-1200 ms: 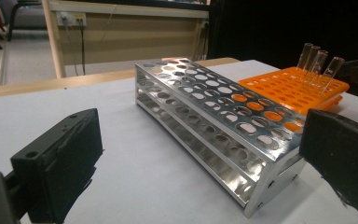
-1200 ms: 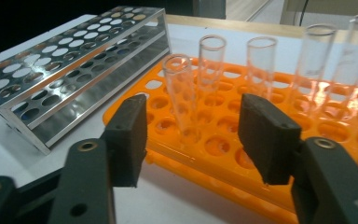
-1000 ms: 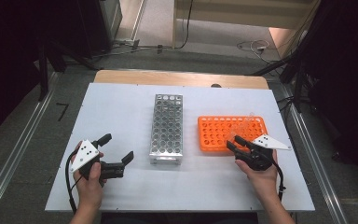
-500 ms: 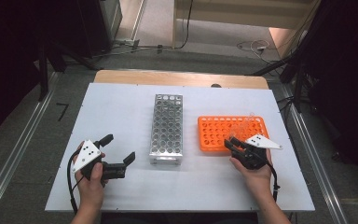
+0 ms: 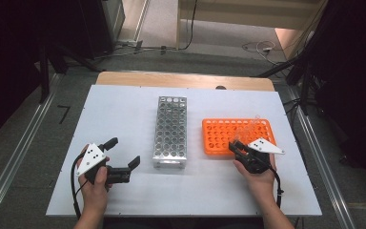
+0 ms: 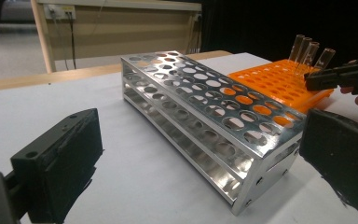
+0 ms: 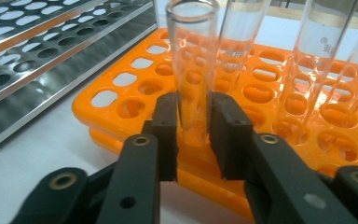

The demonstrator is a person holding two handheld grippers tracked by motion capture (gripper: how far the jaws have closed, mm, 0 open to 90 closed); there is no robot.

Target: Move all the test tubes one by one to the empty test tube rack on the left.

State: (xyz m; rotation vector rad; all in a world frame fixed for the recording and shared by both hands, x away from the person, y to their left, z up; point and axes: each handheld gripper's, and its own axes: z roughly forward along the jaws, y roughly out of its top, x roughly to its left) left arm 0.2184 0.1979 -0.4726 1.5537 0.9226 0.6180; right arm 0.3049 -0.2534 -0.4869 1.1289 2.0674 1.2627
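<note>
In the right gripper view, my right gripper (image 7: 193, 128) is shut on a clear glass test tube (image 7: 193, 56) that stands upright in the front row of the orange rack (image 7: 121, 100). Its jaws have just been closing on this tube. Several more tubes (image 7: 317, 51) stand in the rack to the right. In the high view, the right gripper (image 5: 233, 147) sits at the near edge of the orange rack (image 5: 219, 136). The silver metal rack (image 5: 170, 131) stands in the middle, its holes empty. My left gripper (image 5: 123, 152) rests open on the table left of it.
The white table (image 5: 124, 109) has bare room at the left and along its near edge. A wooden strip (image 5: 181, 80) runs behind the far edge. In the left gripper view, the silver rack (image 6: 205, 112) lies close ahead, with the orange rack (image 6: 270, 84) beyond it.
The right gripper has shifted a little left along the orange rack's near edge and its jaws have closed on a tube. The left hand has stayed put.
</note>
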